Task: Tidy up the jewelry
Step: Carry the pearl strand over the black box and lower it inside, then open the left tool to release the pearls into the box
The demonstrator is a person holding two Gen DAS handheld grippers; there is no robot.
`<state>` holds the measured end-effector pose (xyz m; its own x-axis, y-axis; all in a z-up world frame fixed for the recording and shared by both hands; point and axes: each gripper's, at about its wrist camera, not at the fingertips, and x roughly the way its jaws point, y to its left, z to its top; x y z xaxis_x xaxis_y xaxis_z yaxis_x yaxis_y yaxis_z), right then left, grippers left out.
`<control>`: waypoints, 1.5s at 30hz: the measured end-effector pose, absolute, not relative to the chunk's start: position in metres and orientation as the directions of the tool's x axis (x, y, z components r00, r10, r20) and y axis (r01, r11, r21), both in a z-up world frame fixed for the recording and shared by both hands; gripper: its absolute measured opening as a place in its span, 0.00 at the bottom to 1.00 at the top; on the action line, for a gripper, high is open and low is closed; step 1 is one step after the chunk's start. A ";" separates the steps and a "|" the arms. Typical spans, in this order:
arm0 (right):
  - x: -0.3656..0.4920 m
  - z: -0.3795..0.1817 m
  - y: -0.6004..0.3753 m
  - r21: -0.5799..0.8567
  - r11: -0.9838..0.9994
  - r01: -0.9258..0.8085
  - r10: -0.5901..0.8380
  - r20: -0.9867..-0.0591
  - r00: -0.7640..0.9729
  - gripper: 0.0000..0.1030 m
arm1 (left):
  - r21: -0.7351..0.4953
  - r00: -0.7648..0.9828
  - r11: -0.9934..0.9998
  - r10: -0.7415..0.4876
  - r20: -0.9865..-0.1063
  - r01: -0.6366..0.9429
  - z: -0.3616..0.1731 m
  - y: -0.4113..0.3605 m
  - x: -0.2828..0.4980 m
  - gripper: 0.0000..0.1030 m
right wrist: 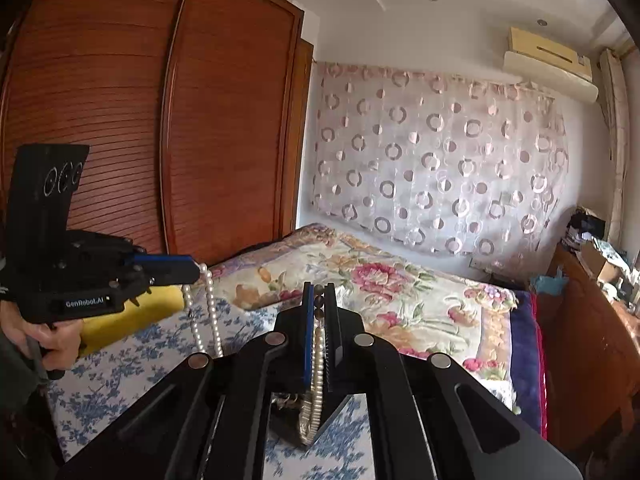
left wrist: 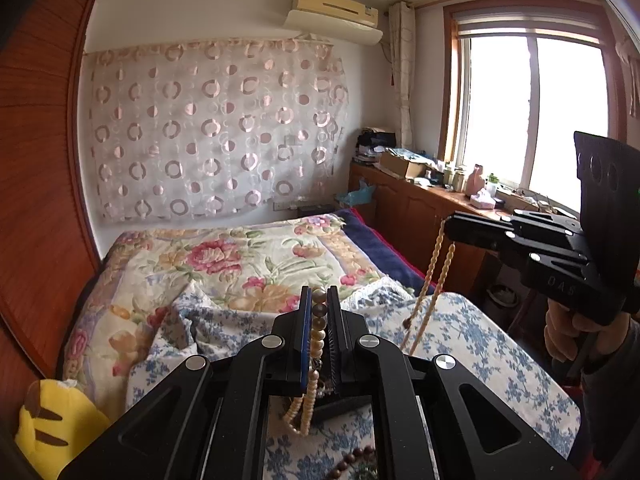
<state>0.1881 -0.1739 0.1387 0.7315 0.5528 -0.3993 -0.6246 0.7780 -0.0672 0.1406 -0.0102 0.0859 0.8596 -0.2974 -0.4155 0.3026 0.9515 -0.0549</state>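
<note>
My left gripper (left wrist: 319,294) is shut on a pearl necklace (left wrist: 318,332) whose strands hang down between the fingers; it also shows in the right wrist view (right wrist: 199,268) with the pearls (right wrist: 210,312) dangling. My right gripper (right wrist: 319,292) is shut on a cream bead necklace (right wrist: 318,356) with a few dark beads near the tips. In the left wrist view it (left wrist: 448,227) holds those beads (left wrist: 434,276) hanging toward the table. Both grippers are raised above a table with a blue-flowered cloth (left wrist: 480,344). A dark brown bead string (left wrist: 356,456) lies on the cloth.
A bed with a floral quilt (left wrist: 240,256) lies beyond the table. A wooden wardrobe (right wrist: 140,120) stands at the left, a cluttered wooden cabinet (left wrist: 420,200) under the window at the right. A yellow plush (left wrist: 52,428) lies at the left. A dark box (left wrist: 340,404) sits under the left gripper.
</note>
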 end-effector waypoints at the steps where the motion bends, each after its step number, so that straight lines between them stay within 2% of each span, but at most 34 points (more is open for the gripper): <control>1: 0.191 0.142 -0.174 -0.069 0.778 -0.624 0.553 -0.396 0.733 0.05 | -0.056 0.860 0.951 -0.299 -0.413 0.304 0.088 -0.010 0.144 0.06; 13: 0.231 0.154 -0.166 -0.068 0.776 -0.627 0.561 -0.381 0.735 0.05 | -0.070 0.863 0.947 -0.315 -0.395 0.314 0.102 -0.014 0.172 0.06; 23: 0.265 0.110 -0.153 -0.035 0.780 -0.625 0.539 -0.470 0.699 0.05 | -0.070 0.853 0.946 -0.316 -0.415 0.316 0.101 -0.024 0.192 0.06; 36: 0.281 0.021 -0.139 0.030 0.783 -0.621 0.506 -0.611 0.609 0.06 | -0.110 0.765 0.949 -0.303 -0.568 0.295 0.014 -0.023 0.219 0.06; 45: 0.284 -0.008 -0.133 0.067 0.792 -0.607 0.493 -0.658 0.570 0.06 | -0.118 0.720 0.950 -0.297 -0.627 0.288 -0.025 -0.025 0.225 0.06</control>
